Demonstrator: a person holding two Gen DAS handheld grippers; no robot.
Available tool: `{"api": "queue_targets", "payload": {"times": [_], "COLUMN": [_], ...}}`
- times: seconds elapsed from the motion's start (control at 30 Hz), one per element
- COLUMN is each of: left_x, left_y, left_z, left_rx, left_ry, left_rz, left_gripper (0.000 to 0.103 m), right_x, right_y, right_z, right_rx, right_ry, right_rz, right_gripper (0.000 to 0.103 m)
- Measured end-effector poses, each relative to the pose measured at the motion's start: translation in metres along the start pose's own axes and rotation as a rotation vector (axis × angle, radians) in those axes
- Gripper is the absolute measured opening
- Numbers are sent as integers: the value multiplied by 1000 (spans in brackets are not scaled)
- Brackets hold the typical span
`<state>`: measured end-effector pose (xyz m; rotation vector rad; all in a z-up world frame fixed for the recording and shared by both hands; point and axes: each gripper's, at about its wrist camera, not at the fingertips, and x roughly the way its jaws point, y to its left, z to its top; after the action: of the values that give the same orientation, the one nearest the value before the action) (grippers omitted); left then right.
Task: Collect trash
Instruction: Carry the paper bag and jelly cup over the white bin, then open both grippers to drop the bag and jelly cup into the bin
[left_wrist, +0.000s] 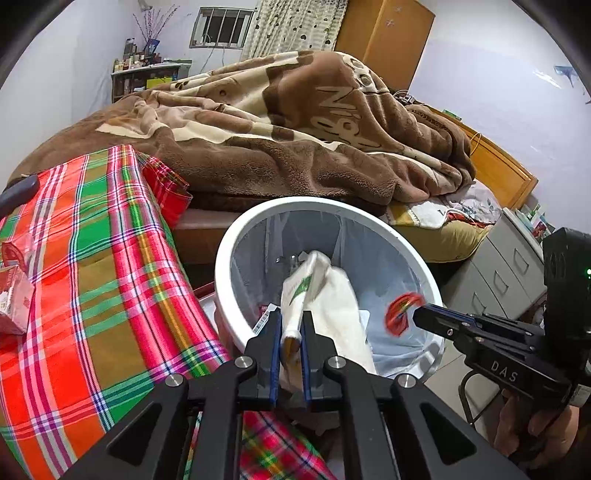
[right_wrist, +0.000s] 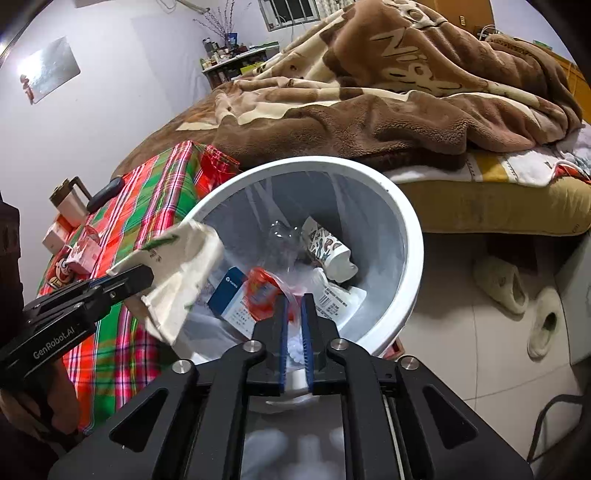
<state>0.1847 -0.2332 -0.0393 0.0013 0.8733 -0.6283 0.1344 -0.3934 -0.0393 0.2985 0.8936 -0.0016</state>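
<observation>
White paper packet (left_wrist: 314, 295) sits clenched in our left gripper (left_wrist: 290, 328) over the bin (left_wrist: 236, 236); our right gripper (right_wrist: 295, 306), marked "DAS", pinches a red wrapper (right_wrist: 264, 291). The blanket (left_wrist: 295, 122) reads "Night".

Brown blanket (left_wrist: 295, 140) on bed (right_wrist: 480, 206)

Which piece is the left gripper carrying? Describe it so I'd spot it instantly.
Find the white bin beside the plaid-covered table. Over its near-left rim the left gripper pinches a crumpled cream paper bag. Green leaf-like printing sets it apart from the red-and-clear wrapper in the right gripper.
</observation>
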Motion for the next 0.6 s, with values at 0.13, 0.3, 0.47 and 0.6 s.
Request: {"api": "queue_targets", "payload": {"times": [0.13, 0.3, 0.47, 0.6], "left_x": [0, -5, -16, -26], "left_y": [0, -1, 3, 6], "left_z": [2, 3, 3, 1], "left_rx": [2, 4, -5, -9], "left_ry": [-9, -25, -43, -56], "left_rz": [-5, -4, 6, 19], "left_gripper": [22, 28, 35, 38], "right_x": [-1, -4, -9, -14], "right_y": [-1, -1, 3, 9], "right_z": [1, 2, 3, 4], "right_rx": [4, -2, -20, -41], "right_ry": [-8, -21, -40, -55], "right_rz": [3, -2, -4, -3], "right_gripper": [23, 28, 29, 29]}}
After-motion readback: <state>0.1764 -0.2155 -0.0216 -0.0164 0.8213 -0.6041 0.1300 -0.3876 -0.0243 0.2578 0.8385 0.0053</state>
